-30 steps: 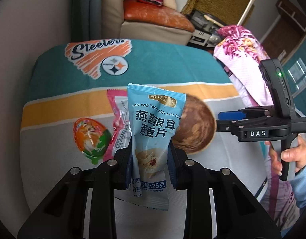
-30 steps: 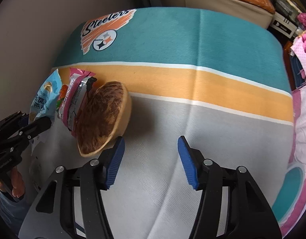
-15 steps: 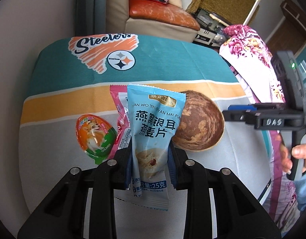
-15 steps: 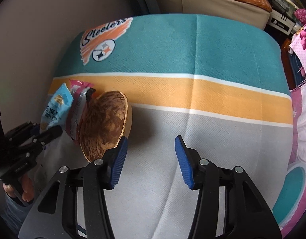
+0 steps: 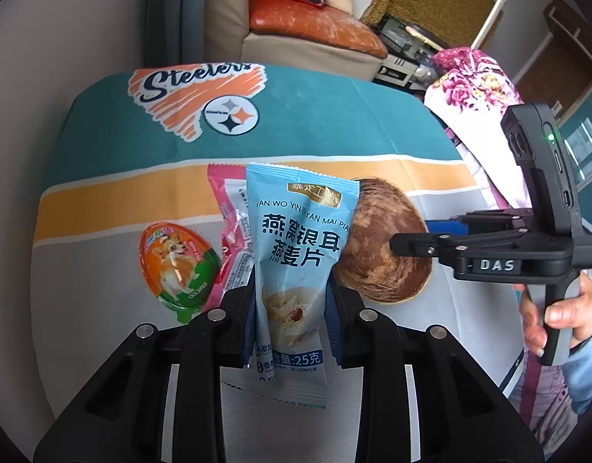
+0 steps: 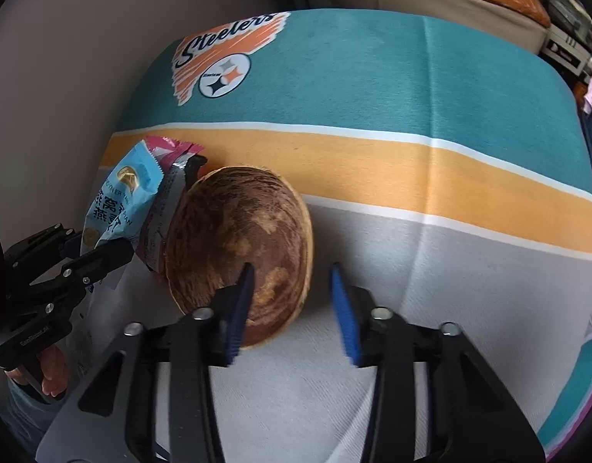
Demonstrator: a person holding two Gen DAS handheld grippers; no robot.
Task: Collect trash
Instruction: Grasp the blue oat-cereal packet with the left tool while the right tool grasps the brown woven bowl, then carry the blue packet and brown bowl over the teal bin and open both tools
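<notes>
Packet [image 5: 296,266] of blue foil stands upright in the left tool [image 5: 292,320], pads clamped on its lower half, long axis running up between the fingers — top edge overlapping the brown bowl [image 6: 238,247] in view. Bowl sits on the striped cloth over the desk [image 6: 411,177], just right of the held packet. Right tool [image 6: 292,308] hangs over the bowl's near rim, jaws closing; its left finger crosses the bowl, the right one is over bare cloth — whether the rim is touched, I cannot tell. Pink wrapper [image 5: 230,227] and egg-shaped lid [image 5: 178,266] lie left of the packet, nearer the left hand. Judgement: the packet goes rightward into the bowl.
</notes>
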